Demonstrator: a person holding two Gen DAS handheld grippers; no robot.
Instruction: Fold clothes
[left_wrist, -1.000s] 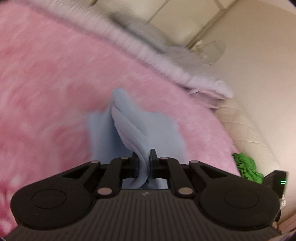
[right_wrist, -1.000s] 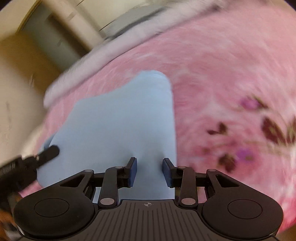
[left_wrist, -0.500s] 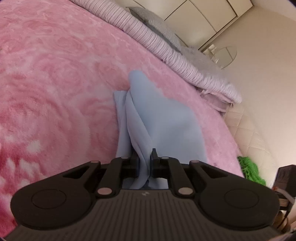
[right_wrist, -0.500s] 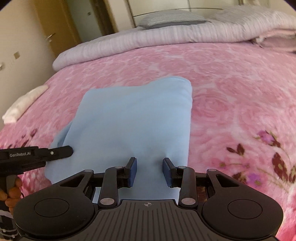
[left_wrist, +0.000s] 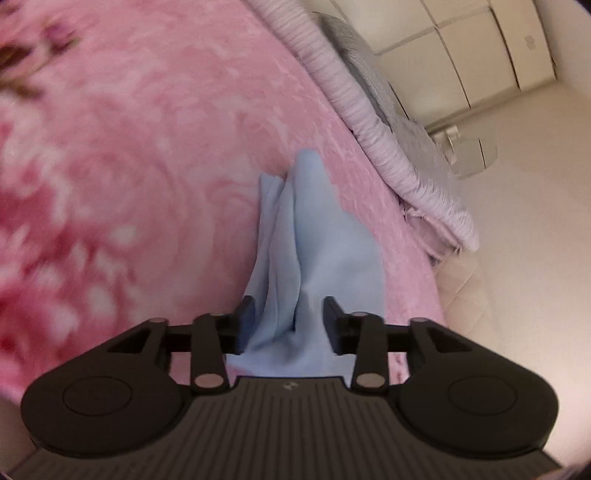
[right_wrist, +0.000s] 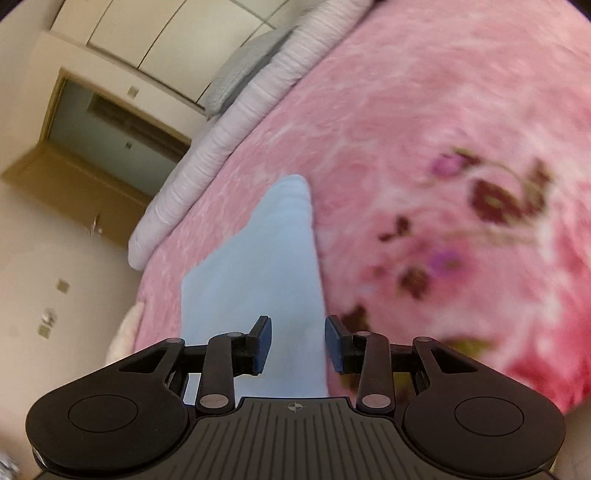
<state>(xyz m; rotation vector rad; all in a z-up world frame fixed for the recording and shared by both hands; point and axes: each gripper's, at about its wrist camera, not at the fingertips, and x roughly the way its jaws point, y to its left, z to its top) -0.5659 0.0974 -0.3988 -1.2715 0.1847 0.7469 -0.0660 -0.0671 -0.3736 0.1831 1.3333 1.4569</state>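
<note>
Now, left gripper (left_wrist: 289, 321): jaws spread apart, nothing pinched; bunched folds of the light-blue soft fabric garment (left_wrist: 314, 240) rise up between the two fingers, cloth near the left finger (left_wrist: 246, 314), w/ a visible gap to the right one. Garment in left wrist view runs away from the claw as a narrow ridged strip, ending in a rounded tip. Right gripper (right_wrist: 297, 341): also wide open, blue pads (right_wrist: 264, 343) apart, hovering over the garment's (right_wrist: 266, 266) flat smooth part near its right edge; contact w/ cloth can't be told. Garment lies on the pink plush rose-patterned blanket (left_wrist: 147, 147) covering the bed, towards its side edge. Blanket in right wrist view (right_wrist: 424, 110) shows dark-red & purple flower print (right_wrist: 498, 199) to right of garment, blurred. Beyond: pale lilac ribbed rolled quilt (right_wrist: 221, 147) along bed's far side, grey pillow (right_wrist: 243, 62) past it. Cream wardrobe doors (left_wrist: 480, 62) & open wooden doorway (right_wrist: 96, 147) in bkgd.
</note>
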